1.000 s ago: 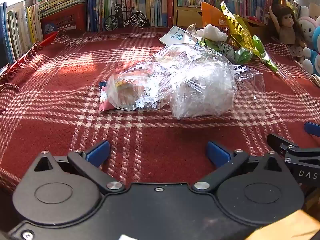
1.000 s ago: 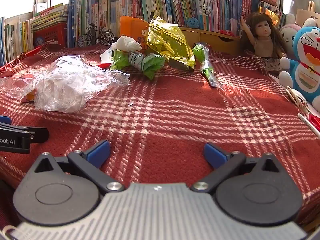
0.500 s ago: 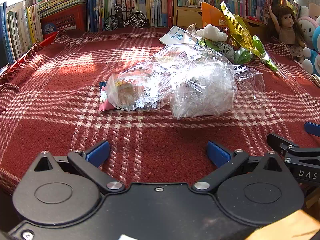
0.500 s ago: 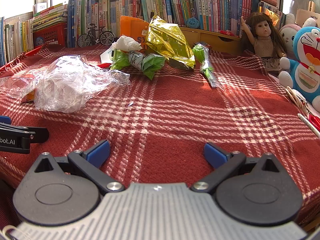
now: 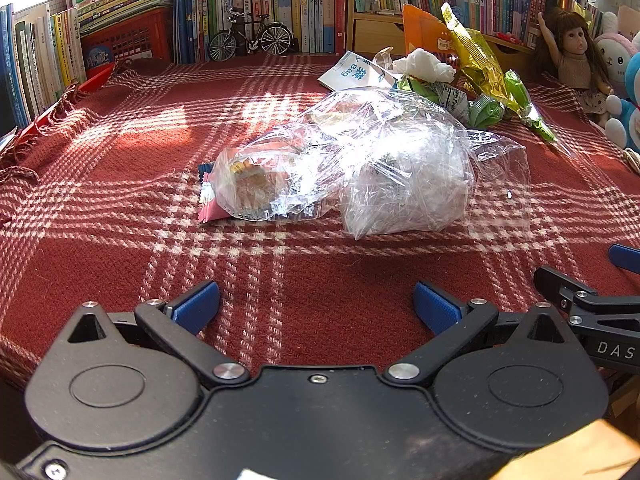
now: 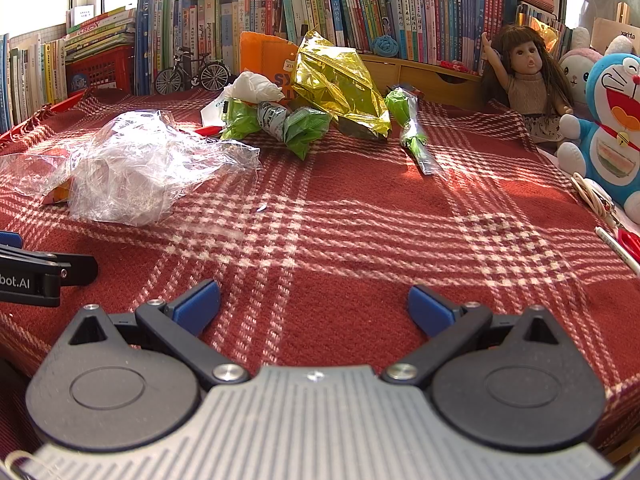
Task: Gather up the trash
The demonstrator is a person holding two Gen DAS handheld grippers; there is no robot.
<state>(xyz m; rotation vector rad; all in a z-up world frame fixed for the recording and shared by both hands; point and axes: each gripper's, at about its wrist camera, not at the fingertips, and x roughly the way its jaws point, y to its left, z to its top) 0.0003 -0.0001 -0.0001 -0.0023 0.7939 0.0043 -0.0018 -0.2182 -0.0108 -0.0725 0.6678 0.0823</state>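
Observation:
Crumpled clear plastic bags (image 5: pixel 372 172) (image 6: pixel 136 168) lie on the red plaid cloth, with a pink snack wrapper (image 5: pixel 210 208) tucked under their left end. Further back sit green wrappers (image 6: pixel 296 128), a gold foil bag (image 6: pixel 340 88), a white tissue wad (image 6: pixel 252 86) and a thin green wrapper (image 6: pixel 414 136). My left gripper (image 5: pixel 316 304) is open and holds nothing, a short way in front of the clear bags. My right gripper (image 6: pixel 314 304) is open over bare cloth, right of the left one, with nothing between its fingers.
Rows of books (image 6: pixel 320 12) and a model bicycle (image 5: pixel 250 40) line the back. A doll (image 6: pixel 528 84) and plush toys (image 6: pixel 612 128) stand at the right, with scissors and a pencil (image 6: pixel 616 248) near the right edge. A red crate (image 5: pixel 124 44) sits back left.

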